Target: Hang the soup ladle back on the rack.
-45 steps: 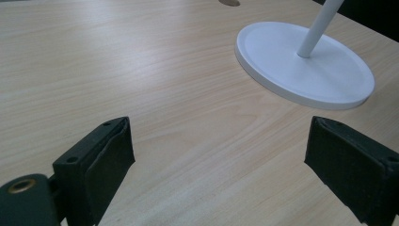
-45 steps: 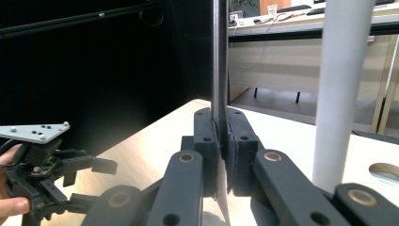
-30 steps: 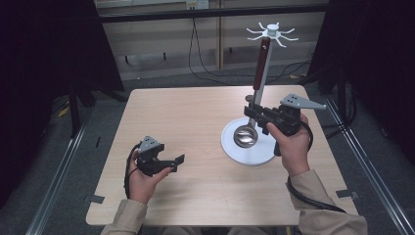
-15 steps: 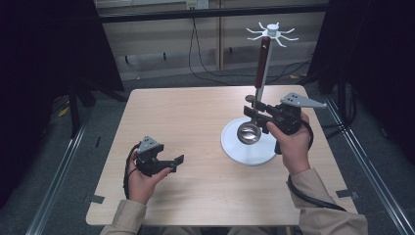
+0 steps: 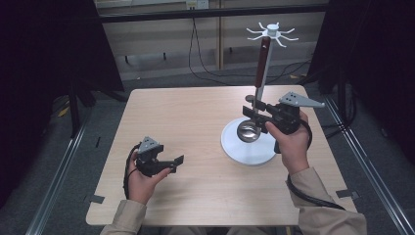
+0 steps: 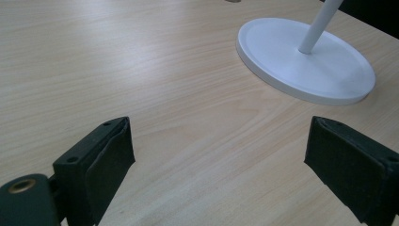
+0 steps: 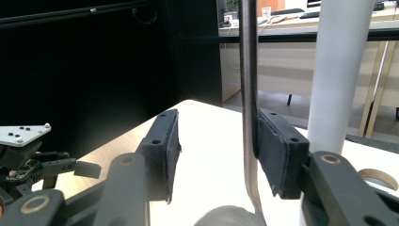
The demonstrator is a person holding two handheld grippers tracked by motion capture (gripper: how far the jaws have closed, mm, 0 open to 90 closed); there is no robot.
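High view: the right tongs have just been opening, released around the hanging ladle's handle; the left tongs, at seven o'clock, stay wide apart.

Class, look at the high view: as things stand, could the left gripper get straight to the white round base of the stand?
Probably yes. The left gripper is open, holds nothing, and faces the white base across bare table. The ladle and the right gripper crowd the base's far part, but its near rim looks free.

Left hand-held gripper low, near person's side, jaws spread wide, nothing between. Right hand-held gripper raised, level, jaws just been opening, part-open. Both forearms sleeved.
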